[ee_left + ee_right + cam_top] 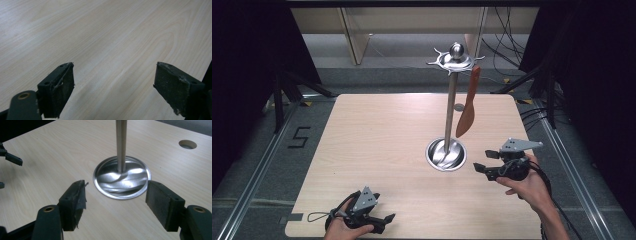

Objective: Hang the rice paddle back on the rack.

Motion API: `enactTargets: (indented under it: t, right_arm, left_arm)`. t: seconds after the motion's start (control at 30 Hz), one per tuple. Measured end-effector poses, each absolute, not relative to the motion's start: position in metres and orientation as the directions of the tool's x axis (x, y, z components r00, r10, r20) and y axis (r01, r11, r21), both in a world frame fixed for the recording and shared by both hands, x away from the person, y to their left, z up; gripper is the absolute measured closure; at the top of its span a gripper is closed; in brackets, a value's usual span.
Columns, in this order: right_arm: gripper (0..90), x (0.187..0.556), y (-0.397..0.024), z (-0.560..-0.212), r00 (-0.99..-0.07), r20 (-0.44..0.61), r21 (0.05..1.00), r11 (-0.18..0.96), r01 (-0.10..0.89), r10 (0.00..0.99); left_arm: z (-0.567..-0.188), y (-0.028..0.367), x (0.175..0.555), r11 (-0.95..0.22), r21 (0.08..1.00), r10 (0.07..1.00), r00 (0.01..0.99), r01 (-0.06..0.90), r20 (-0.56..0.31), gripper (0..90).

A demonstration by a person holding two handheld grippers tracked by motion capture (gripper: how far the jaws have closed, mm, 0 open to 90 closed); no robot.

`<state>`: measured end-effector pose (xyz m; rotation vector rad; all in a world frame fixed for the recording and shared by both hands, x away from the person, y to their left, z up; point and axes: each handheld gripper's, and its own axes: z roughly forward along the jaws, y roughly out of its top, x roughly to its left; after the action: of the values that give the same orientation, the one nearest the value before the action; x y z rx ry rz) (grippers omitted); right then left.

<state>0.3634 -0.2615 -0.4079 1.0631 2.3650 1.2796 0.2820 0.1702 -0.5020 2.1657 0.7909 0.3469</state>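
A: The right claw (482,168) gapes wide, empty, beside the stand's dish base (445,154); the red spatula (467,111) hangs from the top hook ring (453,60).

B: A knock on the pole (450,112) could tip it (top-heavy, probably). The left claw (387,219), also wide, waits at the bench (382,135) near edge, with bare room around it.

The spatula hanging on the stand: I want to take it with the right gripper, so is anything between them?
Nothing visible lies between. The right gripper is open beside the stand's round base, and the spatula hangs from the stand's top ring, above the bare table. The stand's pole is left of the spatula, not across the way.
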Motion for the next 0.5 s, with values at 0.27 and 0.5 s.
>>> enactTargets:
  t: [0.27, 0.5]
  right_arm:
    - [32.8, 0.364, -0.263, -0.416, -0.712, 0.115, 0.792, 0.369, 0.486, 0.693]
    - [32.6, 0.36, -0.269, -0.422, -0.713, 0.091, 0.792, 0.384, 0.475, 0.695]
  left_arm:
    - [-0.503, 0.17, 0.282, -0.482, 0.756, 0.657, 0.754, 0.443, -0.024, 15.8]
    - [-0.503, 0.171, 0.28, -0.482, 0.761, 0.651, 0.758, 0.434, -0.02, 15.8]
